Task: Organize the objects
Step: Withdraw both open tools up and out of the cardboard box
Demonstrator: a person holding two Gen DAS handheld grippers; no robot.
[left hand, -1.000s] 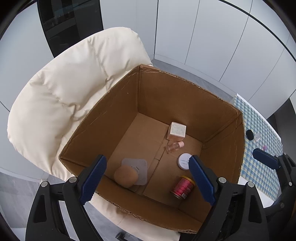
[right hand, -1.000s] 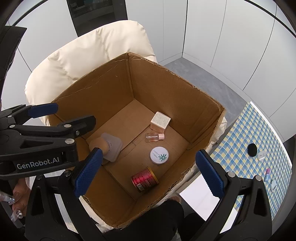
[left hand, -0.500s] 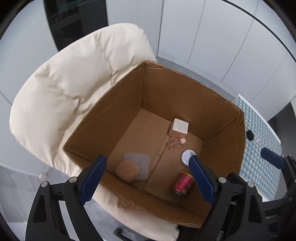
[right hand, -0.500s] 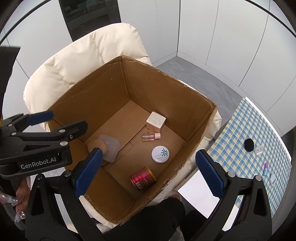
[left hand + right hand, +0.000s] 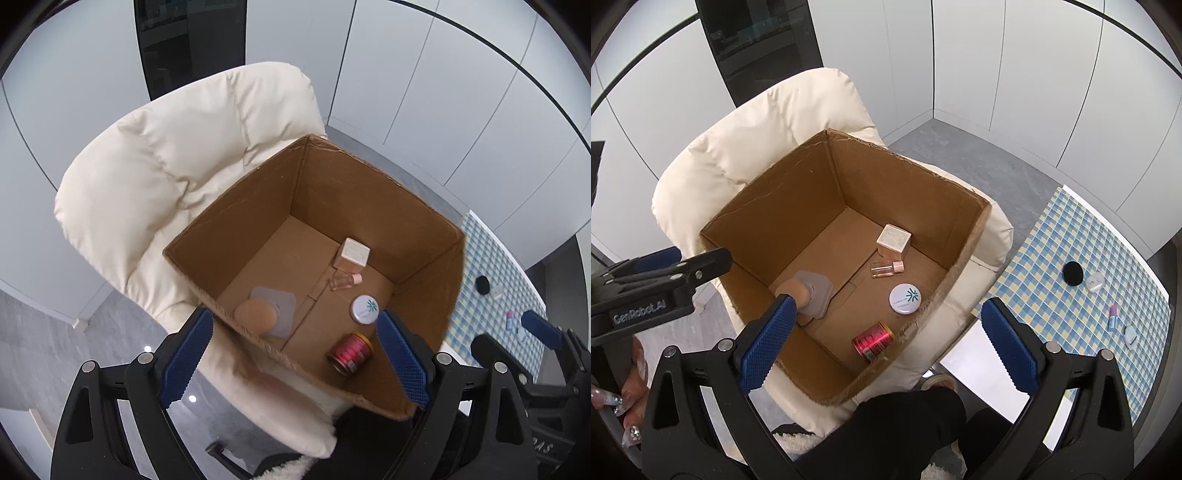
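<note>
Both the left claw (image 5: 295,354) and the right claw (image 5: 892,345) gape wide, empty, above one cardboard box (image 5: 783,206) on a cream chair (image 5: 768,122). Below and ahead of them lie five items: one red can (image 5: 872,339), one white jar (image 5: 905,299), one small bottle (image 5: 886,268), one carton (image 5: 894,240), one sponge on its card (image 5: 258,316). Right of the right claw, the checkered bench (image 5: 1071,325) carries five small items.

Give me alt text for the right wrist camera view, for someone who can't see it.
An open cardboard box on a cream chair holds a red can, round white tin, small bottle, small carton and a sponge. The right gripper hangs above, jaws open and empty; a checked table stands right.
</note>
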